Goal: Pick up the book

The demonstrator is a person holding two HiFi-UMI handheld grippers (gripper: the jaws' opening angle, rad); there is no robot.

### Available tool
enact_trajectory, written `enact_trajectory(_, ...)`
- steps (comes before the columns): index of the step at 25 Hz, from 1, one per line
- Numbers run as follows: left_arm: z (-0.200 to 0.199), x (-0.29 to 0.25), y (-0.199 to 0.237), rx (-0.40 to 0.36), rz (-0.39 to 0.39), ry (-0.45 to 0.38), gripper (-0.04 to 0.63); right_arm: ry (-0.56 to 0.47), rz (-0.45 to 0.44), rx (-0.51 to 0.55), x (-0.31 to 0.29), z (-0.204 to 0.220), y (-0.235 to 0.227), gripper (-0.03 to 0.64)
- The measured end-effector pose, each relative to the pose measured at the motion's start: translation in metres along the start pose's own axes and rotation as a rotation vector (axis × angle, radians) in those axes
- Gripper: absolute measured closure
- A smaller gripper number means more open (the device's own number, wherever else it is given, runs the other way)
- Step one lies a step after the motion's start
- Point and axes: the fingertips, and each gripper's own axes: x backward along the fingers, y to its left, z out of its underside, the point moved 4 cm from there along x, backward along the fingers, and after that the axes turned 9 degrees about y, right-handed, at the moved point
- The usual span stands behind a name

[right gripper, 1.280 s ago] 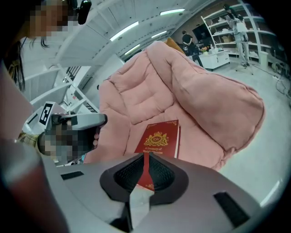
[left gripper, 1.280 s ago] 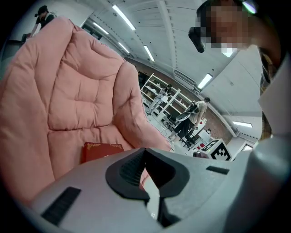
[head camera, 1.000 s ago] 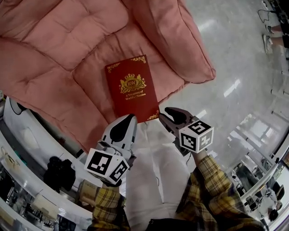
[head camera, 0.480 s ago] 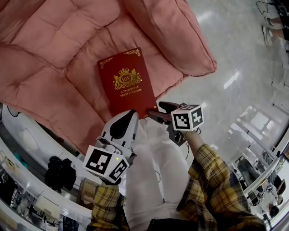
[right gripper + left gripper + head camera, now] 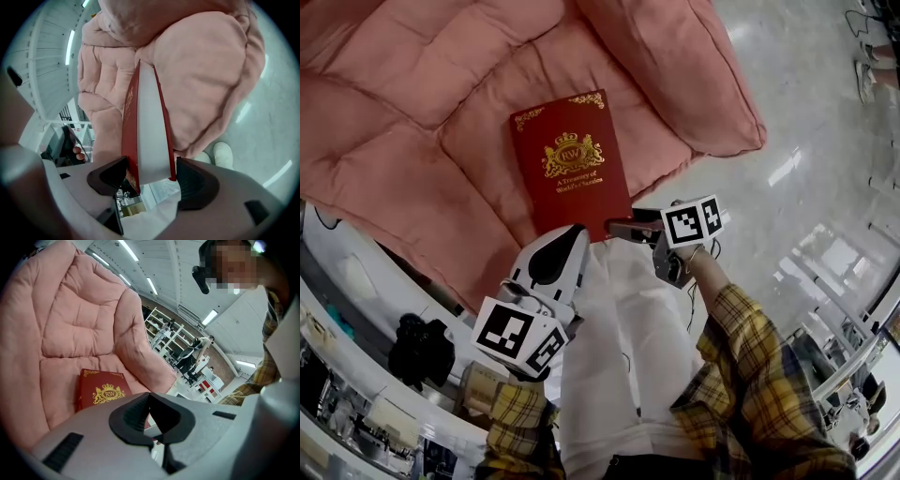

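Note:
A dark red book (image 5: 570, 178) with a gold crest lies flat on the seat of a pink cushioned chair (image 5: 403, 84), its near end over the seat's front edge. My right gripper (image 5: 623, 228) is turned on its side at the book's near right corner. In the right gripper view the book (image 5: 147, 131) stands edge-on between the jaws, which are opening, and a thin gap shows beside the right pad (image 5: 194, 180). My left gripper (image 5: 570, 234) hovers just short of the book's near edge, jaws together and empty. The book (image 5: 101, 392) lies beyond the left gripper (image 5: 151, 420).
The chair's thick pink arm (image 5: 675, 75) rises right of the book. Glossy grey floor (image 5: 806, 141) lies to the right. The person's white trousers (image 5: 619, 366) fill the space below the grippers. Shelving and a black bag (image 5: 417, 352) are at the lower left.
My right gripper has dropped, rolled onto its side and spread its jaws around the book's near right corner. The left gripper has stayed put.

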Motion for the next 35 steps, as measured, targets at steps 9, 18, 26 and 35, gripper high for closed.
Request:
enact_trajectory(9,0.003,0.003,-0.008,-0.001,-0.005,-0.013,0.591,-0.024,-0.150,0.027,0.012,-0.011,0.024,0.304)
enact_trajectory(18,-0.001,0.017,0.001,0.018,-0.033,-0.050,0.591,-0.024,-0.158,0.074,-0.003,-0.043,0.056,0.305)
enact_trajectory(26,0.005,0.042,0.012,0.039,-0.052,-0.091,0.591,0.017,-0.066,0.055,-0.030,-0.043,0.068,0.345)
enact_trajectory(35,-0.011,0.058,0.007,0.049,-0.069,-0.139,0.591,-0.031,-0.047,0.023,-0.018,-0.045,0.086,0.359)
